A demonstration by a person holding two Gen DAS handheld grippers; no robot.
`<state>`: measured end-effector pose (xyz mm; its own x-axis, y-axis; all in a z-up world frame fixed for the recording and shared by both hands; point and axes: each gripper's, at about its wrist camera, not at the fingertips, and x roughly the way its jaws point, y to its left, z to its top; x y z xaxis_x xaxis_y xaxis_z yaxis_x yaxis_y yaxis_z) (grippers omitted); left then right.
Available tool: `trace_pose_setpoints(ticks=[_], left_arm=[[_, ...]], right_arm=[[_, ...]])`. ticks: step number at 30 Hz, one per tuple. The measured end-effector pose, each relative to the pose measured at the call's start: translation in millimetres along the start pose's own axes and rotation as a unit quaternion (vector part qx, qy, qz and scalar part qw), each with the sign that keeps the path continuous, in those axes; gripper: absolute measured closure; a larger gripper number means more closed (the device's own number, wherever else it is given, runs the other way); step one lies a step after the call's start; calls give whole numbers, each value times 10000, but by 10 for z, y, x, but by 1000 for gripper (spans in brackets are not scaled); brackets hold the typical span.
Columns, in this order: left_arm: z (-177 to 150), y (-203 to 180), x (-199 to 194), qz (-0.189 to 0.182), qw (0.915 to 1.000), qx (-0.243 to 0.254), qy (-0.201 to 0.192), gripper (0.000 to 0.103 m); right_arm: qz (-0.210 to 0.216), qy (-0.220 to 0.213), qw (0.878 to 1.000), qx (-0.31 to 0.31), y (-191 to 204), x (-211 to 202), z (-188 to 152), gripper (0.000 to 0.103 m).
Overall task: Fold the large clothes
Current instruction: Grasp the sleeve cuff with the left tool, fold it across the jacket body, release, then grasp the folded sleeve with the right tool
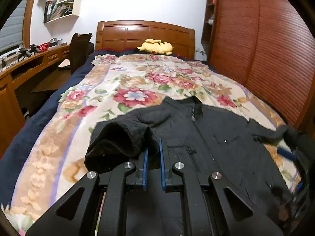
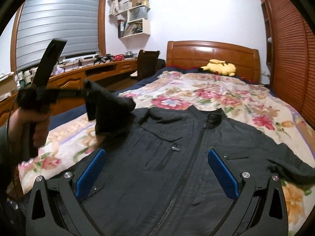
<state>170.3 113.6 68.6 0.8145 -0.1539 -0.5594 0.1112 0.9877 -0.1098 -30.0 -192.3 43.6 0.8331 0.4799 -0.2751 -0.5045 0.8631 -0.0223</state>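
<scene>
A large black zip jacket (image 2: 177,157) lies front-up on the floral blanket (image 2: 216,98), collar toward the headboard. My left gripper (image 1: 153,147) is shut on the jacket's left sleeve cuff (image 1: 118,141) and holds it lifted over the jacket body (image 1: 216,147). In the right wrist view the left gripper (image 2: 92,102) with the raised sleeve (image 2: 116,114) shows at the left, held by a hand. My right gripper (image 2: 157,169) is open wide and empty above the jacket's chest, its blue pads (image 2: 90,173) either side of the zip. The right sleeve (image 2: 285,157) lies spread out to the right.
A yellow plush toy (image 1: 155,47) lies by the wooden headboard (image 1: 145,33). A wooden desk (image 1: 29,64) and a chair (image 1: 78,49) stand left of the bed. A louvered wooden wardrobe (image 1: 265,59) runs along the right side. The blanket (image 1: 128,78) lies bare beyond the collar.
</scene>
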Motion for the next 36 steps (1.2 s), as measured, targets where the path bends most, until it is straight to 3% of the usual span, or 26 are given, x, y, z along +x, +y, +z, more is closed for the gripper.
trace_pose_setpoints(ticks=[5,7,10,11,13,15,17,25,32,36], left_arm=[[-272,-234,47,147,9996,193,141,92],[-392,-254,85,232,9992,178,284,85],[-558,-208,49,165,9993,9,330,70],[-612,-188,-5,209,9994,-15,286,61],[-667,-159,-76,264,9994,16,216,56],[-721,-127,-160,303,9994,47,161,41],[-769,-70,-252,360,9993,51,96,34],[-925,219,-416,758,9970,-164,-48,29],[-1233,369,-644,1071,9941,-113,-85,29],[-1312,419,-826,1205,9927,-4,-78,29]], right_arm=[[-101,-80,9999,102,-42,-60,-32,0],[-109,-75,9998,132,2,-34,-43,0],[-106,-18,9999,116,83,16,-41,0],[-94,16,9999,107,91,53,-27,0],[-69,89,9999,89,99,110,-5,0],[-50,148,9999,66,136,152,-14,0],[-17,192,9998,44,181,197,-15,0],[405,434,9982,5,189,401,42,4],[764,596,9950,-220,219,442,84,22],[934,654,9929,-351,304,449,170,25]])
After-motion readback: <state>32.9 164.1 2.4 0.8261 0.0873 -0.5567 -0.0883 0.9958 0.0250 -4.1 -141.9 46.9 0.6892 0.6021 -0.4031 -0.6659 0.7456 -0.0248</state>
